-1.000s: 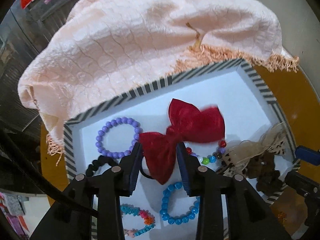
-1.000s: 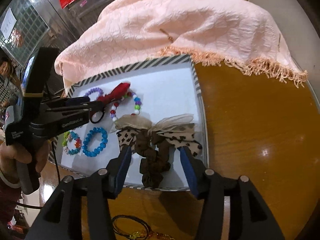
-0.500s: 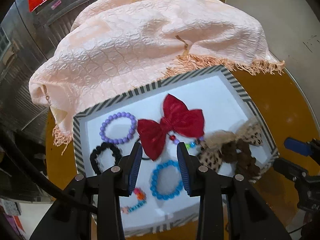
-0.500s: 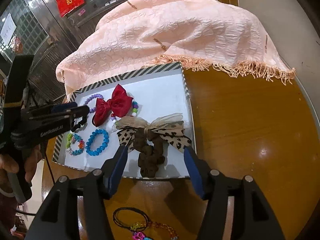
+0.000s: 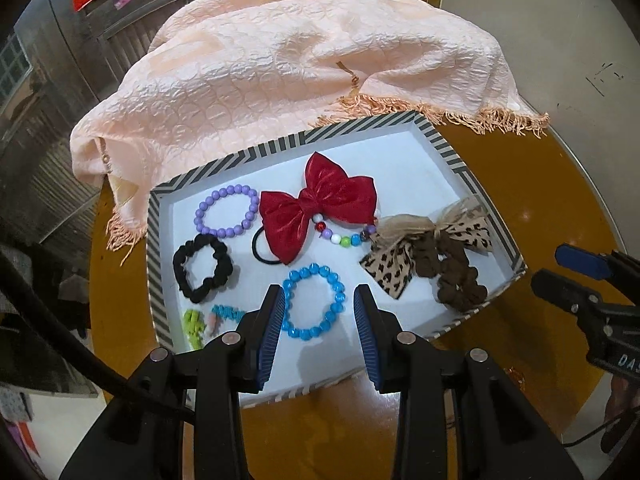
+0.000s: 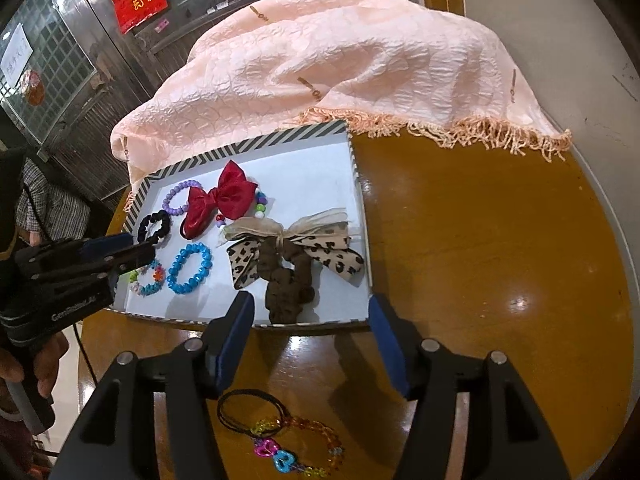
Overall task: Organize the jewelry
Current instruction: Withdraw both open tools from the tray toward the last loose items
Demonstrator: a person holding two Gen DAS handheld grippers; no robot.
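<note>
The left claw point(image 5: 319, 322) hangs with its jaws apart and empty, the blue bead bracelet point(image 5: 313, 307) lying in the striped tray point(image 5: 448, 152) just beyond its tips, the red bow point(image 5: 316, 208) farther ahead. The right claw point(image 6: 311, 334) is spread and empty too, the brown scrunchie point(image 6: 286, 280) just ahead and a loose necklace point(image 6: 280, 436) on the surface point(image 6: 500, 240) beneath.

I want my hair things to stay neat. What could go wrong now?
The red satin bow lies on the multicoloured bead bracelet; lifting either could drag the other. On the brown wooden table, the black elastic cords touch the translucent coloured plastic chain, so the open right gripper might pull both up tangled. The peach fringed cloth overhangs the striped tray's rim and might snag.
</note>
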